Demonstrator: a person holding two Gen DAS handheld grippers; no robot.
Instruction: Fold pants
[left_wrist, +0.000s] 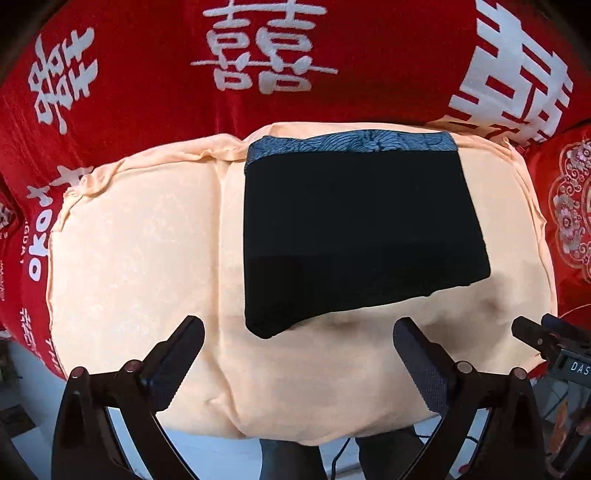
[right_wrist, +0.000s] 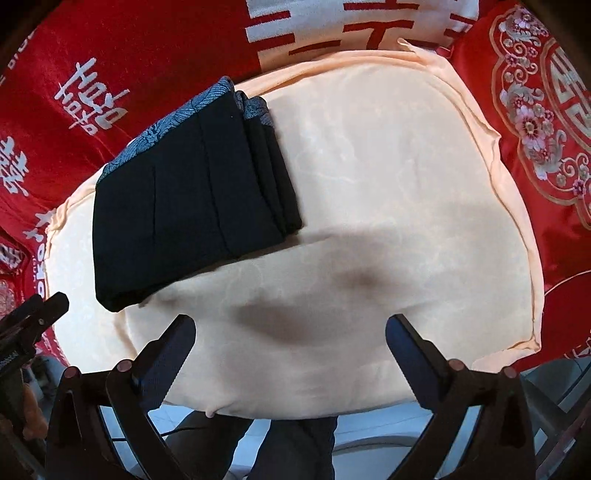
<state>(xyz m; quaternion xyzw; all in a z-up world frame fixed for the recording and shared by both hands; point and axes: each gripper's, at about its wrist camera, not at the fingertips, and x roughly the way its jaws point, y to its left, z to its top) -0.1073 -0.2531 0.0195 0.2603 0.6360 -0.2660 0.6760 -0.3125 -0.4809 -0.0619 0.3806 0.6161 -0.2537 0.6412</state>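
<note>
- On peach padded cushion (left_wrist: 129, 258): black folded pants with grey patterned waistband (left_wrist: 354, 236) are seen, compact
- Left gripper (left_wrist: 299, 347) and right gripper (right_wrist: 290, 343) are held spread, empty
- Folding is judged finished; only withdrawal remains

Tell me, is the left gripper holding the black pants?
No, the left gripper is open and empty, short of the folded black pants.
</note>
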